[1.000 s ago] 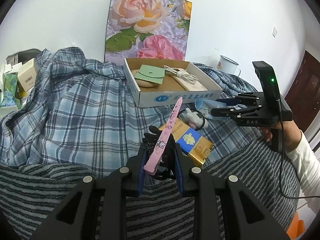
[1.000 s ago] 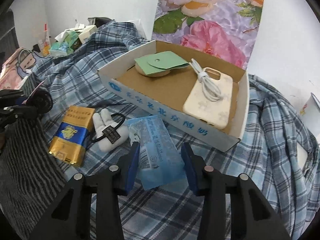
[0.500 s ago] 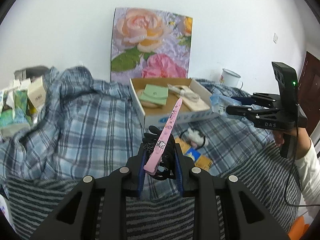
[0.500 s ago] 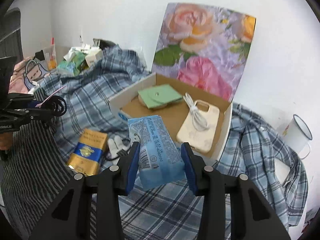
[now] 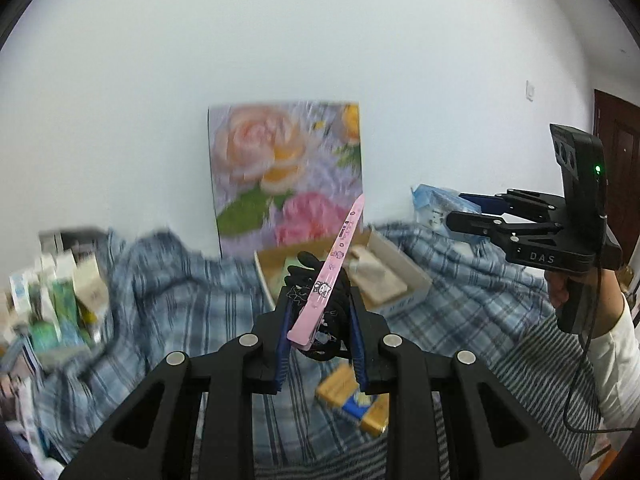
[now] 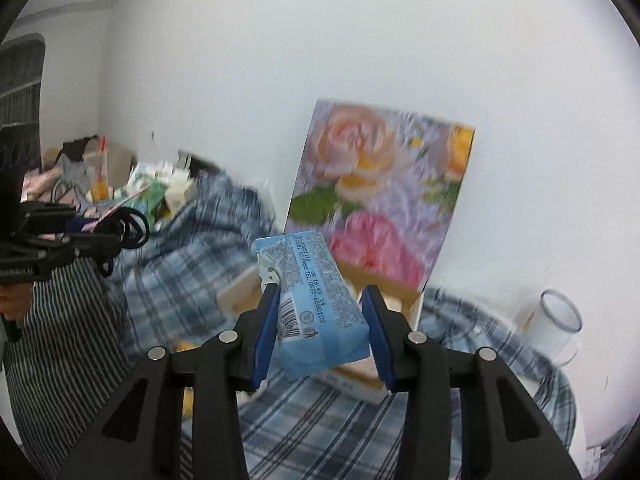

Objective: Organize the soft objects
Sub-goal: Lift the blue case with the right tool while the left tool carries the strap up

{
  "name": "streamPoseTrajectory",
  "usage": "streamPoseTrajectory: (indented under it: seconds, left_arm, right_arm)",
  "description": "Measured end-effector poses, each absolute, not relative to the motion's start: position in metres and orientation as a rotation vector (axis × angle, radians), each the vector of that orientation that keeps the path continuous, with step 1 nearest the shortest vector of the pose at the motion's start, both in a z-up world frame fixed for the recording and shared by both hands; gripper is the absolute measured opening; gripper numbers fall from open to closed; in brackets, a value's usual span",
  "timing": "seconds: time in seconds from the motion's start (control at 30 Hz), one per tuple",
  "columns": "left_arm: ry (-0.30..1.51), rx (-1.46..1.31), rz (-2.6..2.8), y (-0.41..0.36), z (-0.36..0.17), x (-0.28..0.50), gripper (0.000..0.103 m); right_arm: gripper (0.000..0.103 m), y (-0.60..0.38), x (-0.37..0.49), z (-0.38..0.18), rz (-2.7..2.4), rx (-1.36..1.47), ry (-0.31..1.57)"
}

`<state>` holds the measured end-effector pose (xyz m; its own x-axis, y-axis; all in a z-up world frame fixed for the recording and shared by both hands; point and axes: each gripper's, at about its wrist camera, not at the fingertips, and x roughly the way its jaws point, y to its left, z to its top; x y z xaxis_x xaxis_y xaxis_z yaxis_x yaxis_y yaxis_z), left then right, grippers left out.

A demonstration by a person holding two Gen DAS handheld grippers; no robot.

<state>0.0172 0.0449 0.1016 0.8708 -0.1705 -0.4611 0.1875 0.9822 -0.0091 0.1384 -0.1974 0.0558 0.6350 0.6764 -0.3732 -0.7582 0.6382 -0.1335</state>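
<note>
My left gripper is shut on a bundle of black hair ties with a long pink card that sticks up to the right. It is held in the air above the plaid blanket. My right gripper is shut on a light blue tissue packet, also lifted, in front of the cardboard box. In the left wrist view the right gripper holds the packet at the right. The right wrist view shows the left gripper at the far left.
The open cardboard box holds a phone case and a green pouch. A rose poster leans on the white wall behind it. A yellow-and-blue packet lies on the blanket. A mug stands at the right; cartons are piled at the left.
Both grippers have risen with their loads; the blue packet came up off the blanket. Box and blanket now sit lower in both views, with more wall showing.
</note>
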Motion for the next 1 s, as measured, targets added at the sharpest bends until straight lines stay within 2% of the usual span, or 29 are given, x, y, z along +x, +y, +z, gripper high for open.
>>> streamPoseTrajectory:
  seconds: [0.37, 1.0]
  left_arm:
    - [0.362, 0.05, -0.173, 0.029, 0.154, 0.027, 0.027]
    - [0.25, 0.085, -0.228, -0.007, 0.211, 0.059, 0.027]
  right_arm:
    - [0.041, -0.203, 0.127, 0.121, 0.836, -0.249, 0.161]
    - [0.041, -0.219, 0.126, 0.181, 0.801, -0.186, 0.03]
